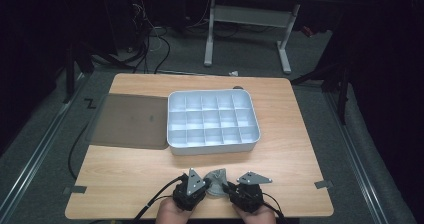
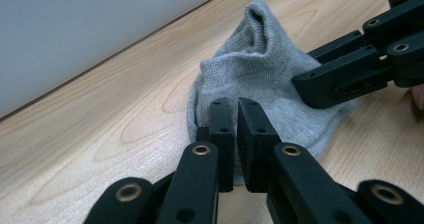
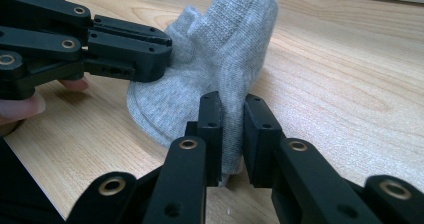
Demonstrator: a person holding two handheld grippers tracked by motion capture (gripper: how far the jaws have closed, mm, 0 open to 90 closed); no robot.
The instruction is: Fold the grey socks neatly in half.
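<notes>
A grey sock point(image 1: 217, 180) sits near the front edge of the table point(image 1: 125, 174), bunched up between the two grippers. The left gripper point(image 2: 236, 109) has its jaws almost shut and pinches one edge of the sock. The right gripper point(image 3: 232, 106) bites the other side, with a fold of sock squeezed between its jaws. Both grippers touch the sock from opposite sides. Farther back on the table stands a white tray point(image 1: 214, 145) with many little boxes, and a dark mat point(image 1: 131, 121) lies just beside it.

Both grippers point(image 1: 216, 185) clamped, side by side
</notes>
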